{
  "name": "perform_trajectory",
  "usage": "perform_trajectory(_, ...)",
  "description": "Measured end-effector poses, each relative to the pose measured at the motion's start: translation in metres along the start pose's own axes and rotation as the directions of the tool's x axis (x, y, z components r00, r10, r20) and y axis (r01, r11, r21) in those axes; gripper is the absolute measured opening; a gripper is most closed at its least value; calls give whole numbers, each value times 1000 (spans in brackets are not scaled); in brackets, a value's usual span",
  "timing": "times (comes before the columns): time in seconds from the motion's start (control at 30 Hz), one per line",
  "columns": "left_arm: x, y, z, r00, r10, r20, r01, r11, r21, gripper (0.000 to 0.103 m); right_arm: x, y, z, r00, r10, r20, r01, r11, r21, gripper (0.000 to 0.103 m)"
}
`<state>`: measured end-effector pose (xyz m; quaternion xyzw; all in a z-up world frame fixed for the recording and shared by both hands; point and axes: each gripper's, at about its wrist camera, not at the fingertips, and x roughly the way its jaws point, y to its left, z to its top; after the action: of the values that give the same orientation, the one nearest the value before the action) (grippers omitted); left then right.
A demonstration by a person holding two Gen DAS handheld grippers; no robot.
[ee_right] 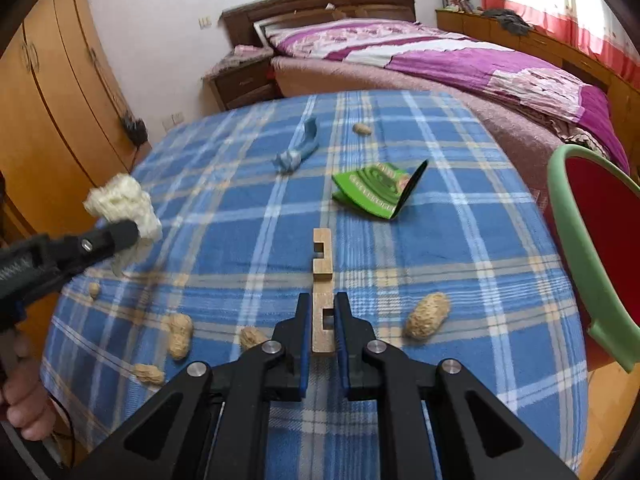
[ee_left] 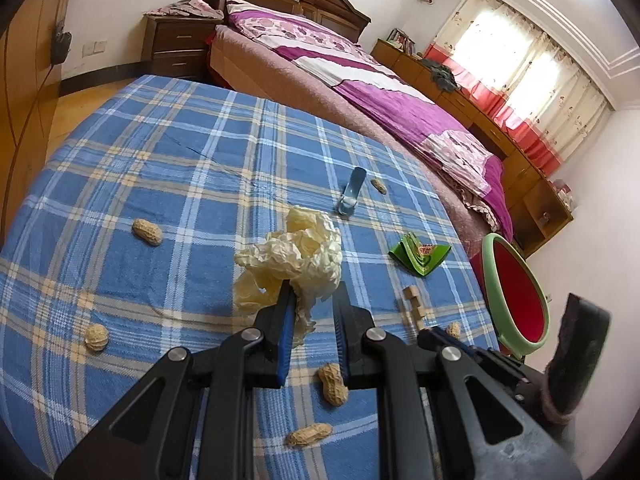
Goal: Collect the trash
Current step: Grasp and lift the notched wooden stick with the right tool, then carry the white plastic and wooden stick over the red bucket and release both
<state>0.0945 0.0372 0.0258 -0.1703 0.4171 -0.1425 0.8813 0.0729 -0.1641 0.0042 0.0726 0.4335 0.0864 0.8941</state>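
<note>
My left gripper (ee_left: 313, 296) is shut on a crumpled cream tissue (ee_left: 296, 252), which bulges out above its fingertips. From the right wrist view the same tissue (ee_right: 122, 202) hangs at the left gripper's (ee_right: 134, 232) tip, above the cloth's left edge. My right gripper (ee_right: 323, 304) is shut on the near end of a notched wooden block (ee_right: 322, 258) that points away over the blue plaid tablecloth (ee_right: 460, 240). Several peanuts lie scattered, one (ee_right: 427, 316) right of the block and one (ee_left: 333, 384) under the left jaws.
A green folded wrapper (ee_right: 378, 192) and a blue plastic piece (ee_right: 298, 152) lie farther out on the table. A bin with a green rim (ee_right: 576, 236) and red inside stands off the table's right edge. Behind are a bed (ee_right: 460, 56) and a wardrobe (ee_right: 52, 92).
</note>
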Motion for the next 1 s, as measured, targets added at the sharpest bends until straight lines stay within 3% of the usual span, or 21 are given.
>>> perform_trajectory(0.4,-18,-30,-3,999,-48,14,47,997,56,18,-74,-14,5,983,47,175,-60,996,69,13)
perform_trajectory(1.0,-20,-111,-11,983,-174,-58,181,970,163,18,-140,-80,-7,952,-33,306,-29,980,197,13)
